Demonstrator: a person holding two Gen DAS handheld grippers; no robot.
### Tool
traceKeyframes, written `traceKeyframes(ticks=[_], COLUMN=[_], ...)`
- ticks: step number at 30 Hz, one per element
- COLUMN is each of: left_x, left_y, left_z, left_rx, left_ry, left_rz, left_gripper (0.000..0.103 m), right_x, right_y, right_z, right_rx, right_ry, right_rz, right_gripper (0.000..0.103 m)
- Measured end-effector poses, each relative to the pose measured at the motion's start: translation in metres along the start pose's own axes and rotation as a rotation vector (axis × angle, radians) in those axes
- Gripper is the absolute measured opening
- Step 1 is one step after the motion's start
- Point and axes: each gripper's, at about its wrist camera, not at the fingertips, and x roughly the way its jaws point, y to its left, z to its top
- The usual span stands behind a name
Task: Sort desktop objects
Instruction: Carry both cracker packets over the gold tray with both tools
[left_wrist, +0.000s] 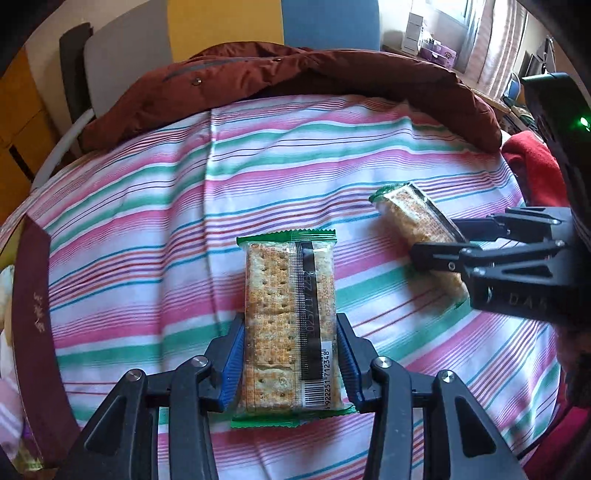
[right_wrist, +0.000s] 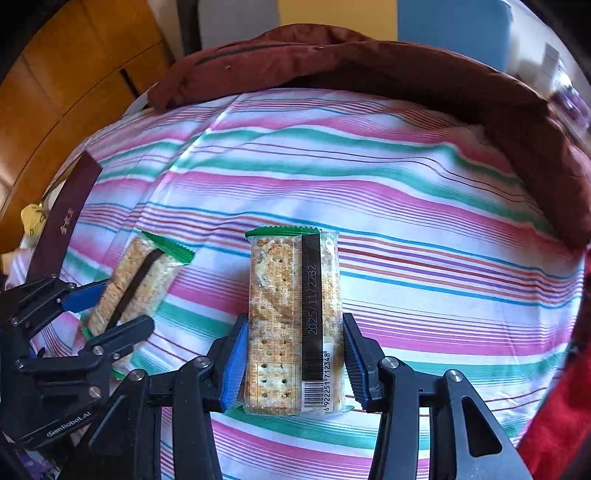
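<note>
Left gripper (left_wrist: 291, 354) is clamped on one cracker packet (left_wrist: 290, 317); right gripper (right_wrist: 295, 356) is clamped on a second cracker packet (right_wrist: 293, 314). Both packets sit over the striped cloth (right_wrist: 424, 206), side by side, on the near side of the maroon jacket (right_wrist: 369, 62).

2 cracker packs (right_wrist: 291, 317), striped cloth (right_wrist: 406, 206)

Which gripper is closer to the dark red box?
Left. The left gripper is beside the box; the right gripper is farther, on the left one's far side.
</note>
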Motion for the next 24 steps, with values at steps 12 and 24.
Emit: traceKeyframes(ticks=[12,24], left_x=[-0.018,-0.098], left_y=[0.011,0.051], left_z=[-0.011,-0.029], left_rx=[-0.029,-0.069], left_ry=[-0.022,-0.185], left_rz=[0.002,0.06], left_gripper=[0.045,0.045], right_x=[0.003,0.017], right_y=[0.007,0.058], right_z=[-0.001,0.006], right_rx=[-0.022,-0.056], right_ry=[-0.016,-0.013], right_rz=[-0.057,-0.074], right_gripper=[0.049,0.048])
